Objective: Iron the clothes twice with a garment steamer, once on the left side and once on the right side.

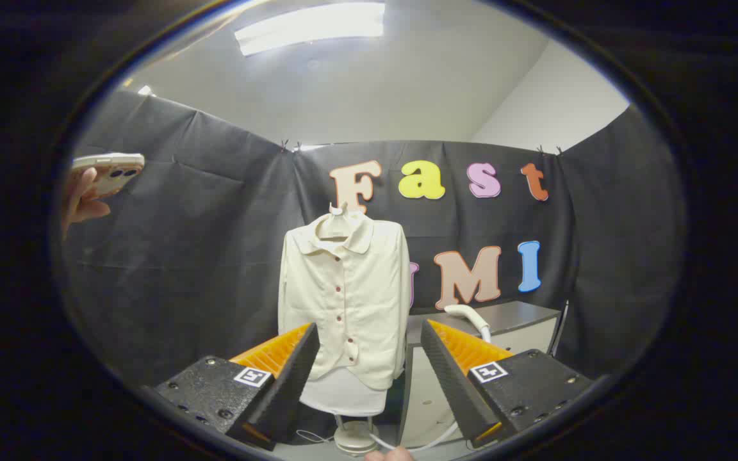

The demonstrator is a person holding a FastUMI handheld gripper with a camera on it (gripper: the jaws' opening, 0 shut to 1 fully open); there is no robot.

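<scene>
Well, the tongs (369, 371) stand spread wide with nothing between their two fingers (292, 378), and they hang in the air some way short of the clothes. Beyond them, framed in the gap between the fingers, a cream shirt (345, 298) with a collar and a row of small dark buttons hangs on a pale hanger (336, 221). It is dressed over a white form (342, 396) whose lower edge shows under the hem, and this sits on a slim pole that runs down to a round base (356, 438) on the floor.

Just to the right of the shirt, and a little behind the right finger, is a grey table (516, 317) with pale cabinet fronts. On its top lies the white steamer (468, 315) (only its curved head and handle show above the finger, so I cannot tell how it rests). A thin white cord (433, 442) trails across the floor near the round base, below the table.

Off to the left and higher up, well apart from the shirt, a hand (79, 202) holds up a phone (109, 169) in front of the dark cloth wall (202, 243). A long ceiling light (311, 25) glows overhead.
</scene>
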